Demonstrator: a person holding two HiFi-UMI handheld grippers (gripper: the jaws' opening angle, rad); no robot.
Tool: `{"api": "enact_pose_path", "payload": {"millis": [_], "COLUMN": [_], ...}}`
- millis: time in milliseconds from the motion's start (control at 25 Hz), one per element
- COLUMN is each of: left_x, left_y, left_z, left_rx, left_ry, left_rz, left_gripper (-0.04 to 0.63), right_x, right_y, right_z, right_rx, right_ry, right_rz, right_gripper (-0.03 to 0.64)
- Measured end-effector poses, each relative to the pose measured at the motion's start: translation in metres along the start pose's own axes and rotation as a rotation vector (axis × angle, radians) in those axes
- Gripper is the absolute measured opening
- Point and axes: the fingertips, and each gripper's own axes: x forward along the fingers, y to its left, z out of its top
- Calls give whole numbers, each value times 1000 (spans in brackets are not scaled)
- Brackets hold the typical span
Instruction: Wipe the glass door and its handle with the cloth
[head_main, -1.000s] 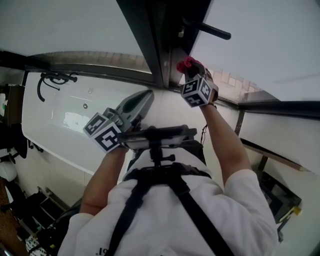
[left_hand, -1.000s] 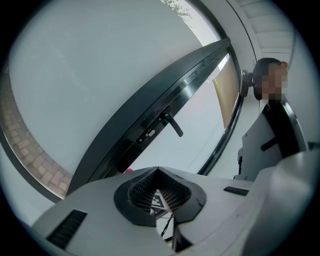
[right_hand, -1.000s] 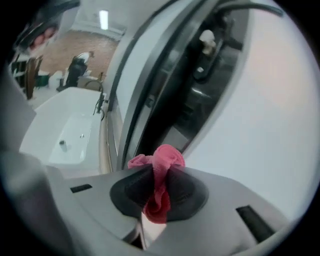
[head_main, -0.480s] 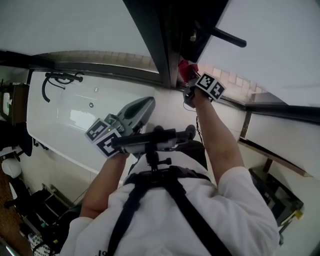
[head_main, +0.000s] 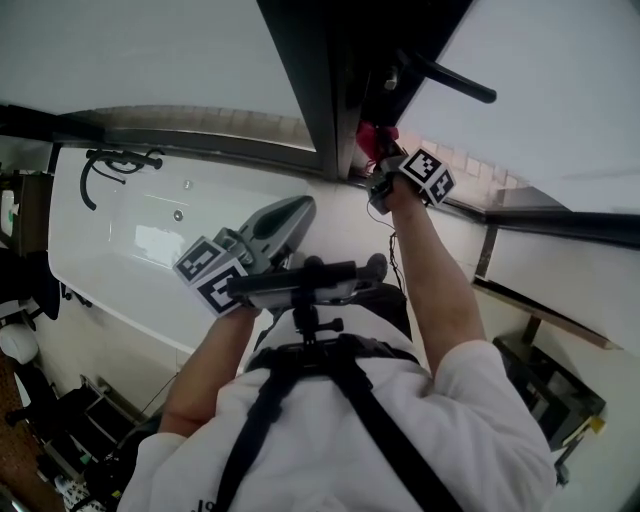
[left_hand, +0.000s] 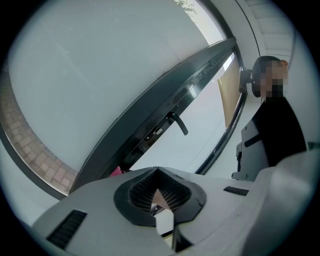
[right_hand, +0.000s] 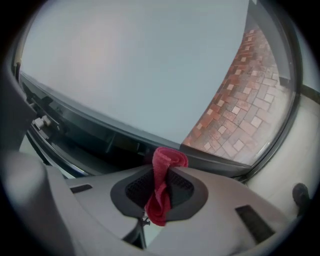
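Right claw rotated — arm outstretched upward, cloth pinched, by door frame

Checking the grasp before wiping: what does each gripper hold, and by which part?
The right gripper is shut on the red cloth, pinching its bunched middle; a folded end pokes past the jaws. The left gripper holds nothing, jaws together.

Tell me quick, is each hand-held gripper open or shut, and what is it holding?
The left hand-held gripper is shut, holding nothing.
The right hand-held gripper is shut on the cloth.
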Motion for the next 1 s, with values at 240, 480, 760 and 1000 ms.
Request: {"api": "enact_pose_path", "payload": {"millis": [240,480,760,1000], "left_x": [7,9,14,18], "left_y": [-2,-9,-15,-22], "left_z": [1,5,8,18], "left_rx": [-3,2,2,21], "left_ry": [0,1,-23,-42], "left_rz": [-26,-46,-77,-109], "left_gripper": [2,2,2,2], "right_x": [-9,-25,-41,-56], "right_y": [21,52,92,128], "right_z": [9,19,31,42], "right_rx": [12,19,-15,-51], "right_ry": [-37,-70,-99,-129], "right_rz": [83,184,277,338], "right_gripper": [48,48,48,48]}}
